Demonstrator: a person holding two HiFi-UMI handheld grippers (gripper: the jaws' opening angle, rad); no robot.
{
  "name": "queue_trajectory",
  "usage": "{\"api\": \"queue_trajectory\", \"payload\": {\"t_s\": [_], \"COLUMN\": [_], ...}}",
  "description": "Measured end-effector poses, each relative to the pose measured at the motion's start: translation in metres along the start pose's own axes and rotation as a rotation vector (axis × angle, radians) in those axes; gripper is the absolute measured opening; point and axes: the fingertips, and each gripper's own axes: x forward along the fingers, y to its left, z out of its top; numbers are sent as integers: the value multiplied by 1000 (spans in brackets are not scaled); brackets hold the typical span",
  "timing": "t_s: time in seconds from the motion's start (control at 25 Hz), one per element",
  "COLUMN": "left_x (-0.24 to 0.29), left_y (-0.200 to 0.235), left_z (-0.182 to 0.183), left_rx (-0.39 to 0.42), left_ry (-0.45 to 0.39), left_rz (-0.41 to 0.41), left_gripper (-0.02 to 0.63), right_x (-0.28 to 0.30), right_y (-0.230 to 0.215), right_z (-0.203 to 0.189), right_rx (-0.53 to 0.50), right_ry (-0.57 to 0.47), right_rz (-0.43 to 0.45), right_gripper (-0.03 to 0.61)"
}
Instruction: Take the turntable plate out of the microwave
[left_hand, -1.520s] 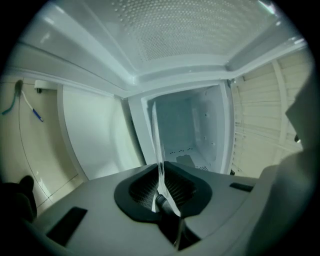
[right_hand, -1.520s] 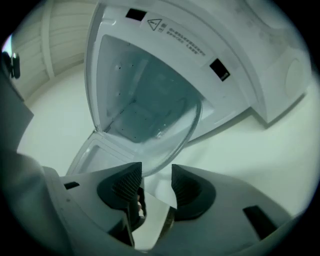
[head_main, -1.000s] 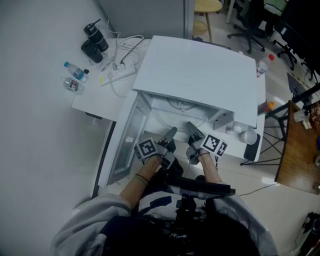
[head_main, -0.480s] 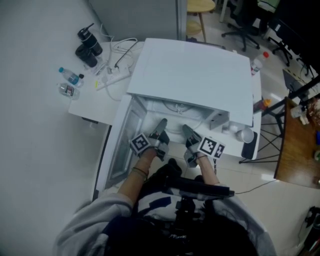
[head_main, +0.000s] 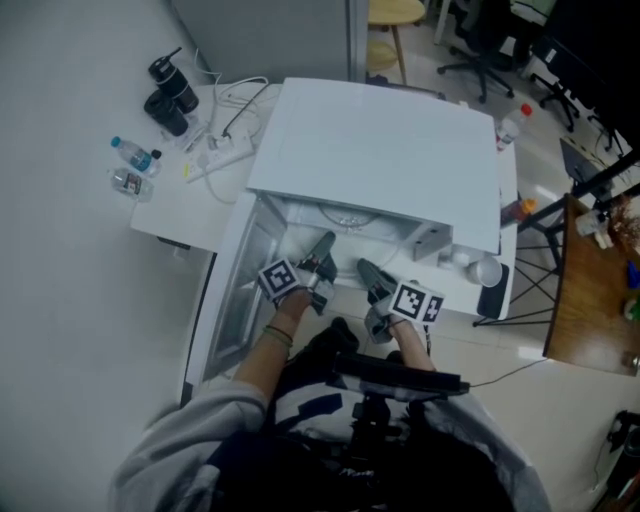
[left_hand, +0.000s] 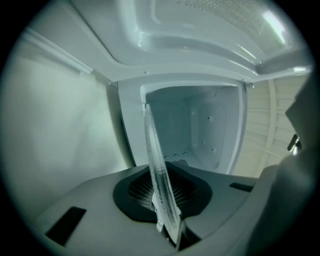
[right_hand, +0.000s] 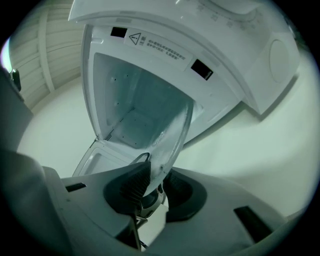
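The white microwave stands with its door swung open to the left. Both grippers are at the mouth of the cavity, with the clear glass turntable plate between them. It is hardly visible in the head view. In the left gripper view the plate stands edge-on. My left gripper is closing and its pads pinch the rim. In the right gripper view the plate leans between the jaws of my right gripper. Those jaws are opening, and a slight gap shows beside the glass.
On the white table left of the microwave lie a power strip, two small bottles and a black flask. A white cup sits at the microwave's right front. A wooden desk and office chairs stand further right.
My left gripper has shifted up the picture, closer to the microwave's opening. The right gripper has barely moved. The head camera has drifted a little.
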Motion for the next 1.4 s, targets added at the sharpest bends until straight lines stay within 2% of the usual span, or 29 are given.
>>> {"api": "queue_trajectory", "payload": {"t_s": [0.12,0.36,0.44,0.56,0.68,1.04,1.4], "left_x": [-5,-25,-26,-30,-43,-82,-108], "left_y": [1,-3,-15,-35,-43,-67,-100], "left_z": [-3,-10,-11,-18,-29,-75,-143], "left_rx": [56,103,130,113,96,129,125], "left_ry": [6,-14,-28,-68,-111,-218,-296], "left_rz": [32,117,81,15,24,32,-1], "left_gripper": [38,41,40,40,40,38,35], "right_x": [-4,-16,-21,-31,-42,-92,-164], "right_y": [3,8,15,22,27,37,38], "right_z": [-3,-11,-12,-15,-22,-46,-68], "right_rx": [-23,-46,-50,-70,-87,-176,-242], "right_ry": [12,35,34,48,75,148,179], "right_rz": [6,24,53,77,99,179,232], "right_gripper": [89,94,94,94,94,100,107]}}
